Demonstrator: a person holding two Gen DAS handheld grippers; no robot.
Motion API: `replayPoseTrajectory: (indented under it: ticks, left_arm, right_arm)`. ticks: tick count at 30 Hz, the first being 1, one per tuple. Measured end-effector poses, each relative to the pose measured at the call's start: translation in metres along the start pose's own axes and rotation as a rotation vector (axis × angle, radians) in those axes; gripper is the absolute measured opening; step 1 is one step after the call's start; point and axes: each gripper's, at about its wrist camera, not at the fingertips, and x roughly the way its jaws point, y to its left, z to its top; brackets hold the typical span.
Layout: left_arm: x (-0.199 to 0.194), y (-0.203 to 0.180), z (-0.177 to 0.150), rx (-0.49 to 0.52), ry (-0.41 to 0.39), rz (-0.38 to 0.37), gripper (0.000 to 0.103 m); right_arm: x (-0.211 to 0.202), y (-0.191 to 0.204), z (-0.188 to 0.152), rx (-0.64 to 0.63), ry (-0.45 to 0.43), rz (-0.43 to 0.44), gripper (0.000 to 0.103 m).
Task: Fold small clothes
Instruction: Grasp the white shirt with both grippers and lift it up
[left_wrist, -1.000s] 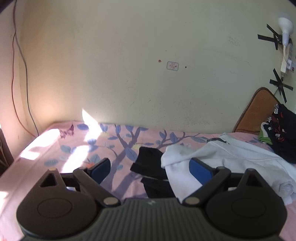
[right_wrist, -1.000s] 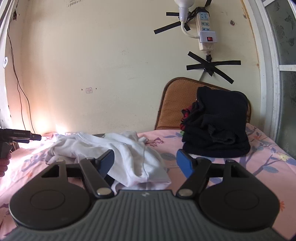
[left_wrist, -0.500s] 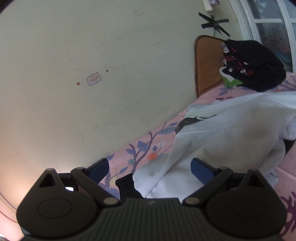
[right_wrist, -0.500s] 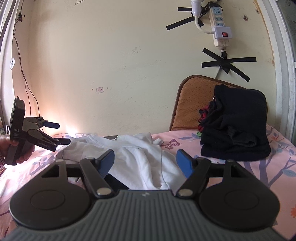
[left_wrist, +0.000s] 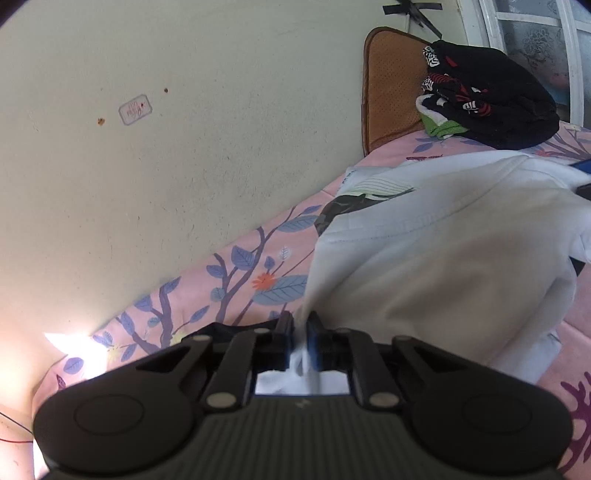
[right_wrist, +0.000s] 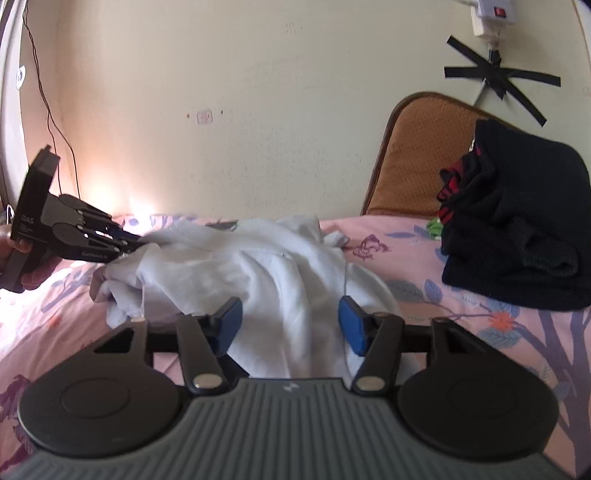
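Left wrist view: left tongs (left_wrist: 300, 334) pinched together on an edge of the white garment (left_wrist: 443, 266); cloth bunches between the blue pads. The garment lies crumpled on the pink floral bedsheet (left_wrist: 236, 273), beside the wall. A pile of dark clothes (left_wrist: 495, 99) sits against an orange cushion (left_wrist: 388, 88).

Right wrist view: right tongs (right_wrist: 290, 323) are closing, pads apart on either side of a fold of the white garment (right_wrist: 258, 266), not yet pressing it. The left tongs (right_wrist: 135, 245), in a hand (right_wrist: 31, 271), grip the garment's far edge. Dark clothes (right_wrist: 517, 229) lie well apart to the right.
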Motion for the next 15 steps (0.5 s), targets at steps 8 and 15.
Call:
replayPoseTrajectory:
  ticks: [8, 15]
  left_arm:
    - [-0.100, 0.010, 0.006, -0.218, -0.269, 0.096, 0.007]
    - [-0.231, 0.021, 0.045, -0.320, -0.595, 0.195, 0.007]
  right_arm:
    - [-0.051, 0.022, 0.027, -0.112, -0.176, -0.059, 0.005]
    - [-0.134, 0.050, 0.102, -0.211, -0.505, -0.120, 0.005]
